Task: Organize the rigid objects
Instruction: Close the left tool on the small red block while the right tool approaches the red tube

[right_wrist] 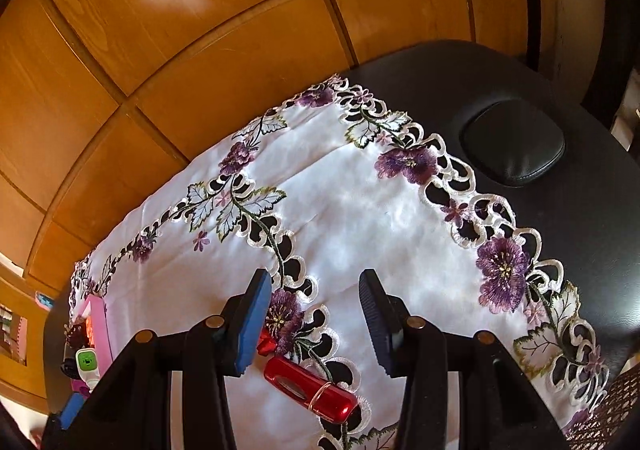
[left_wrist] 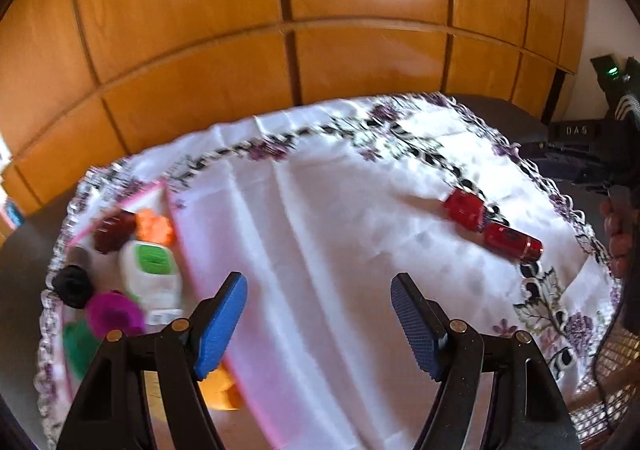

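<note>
A red cylindrical torch [left_wrist: 494,224] lies on the white embroidered cloth [left_wrist: 340,218] at the right, apart from both grippers. My left gripper [left_wrist: 318,282] hangs open above the bare middle of the cloth, with nothing between its blue pads. At the left, a pink tray [left_wrist: 176,226] holds a white thermometer with a green screen [left_wrist: 150,270] and several coloured hair ties. In the right wrist view my right gripper [right_wrist: 315,276] is open over the cloth's flowered border. The red torch [right_wrist: 310,390] lies on the cloth below its fingers, untouched. The pink tray [right_wrist: 100,324] shows at the far left.
The cloth covers a black padded table [right_wrist: 540,90] with a raised cushion [right_wrist: 514,142]. An orange wooden wardrobe [left_wrist: 320,30] stands right behind it. A person's hand [left_wrist: 618,238] on the other tool shows at the right edge. An orange object [left_wrist: 222,390] lies under my left finger.
</note>
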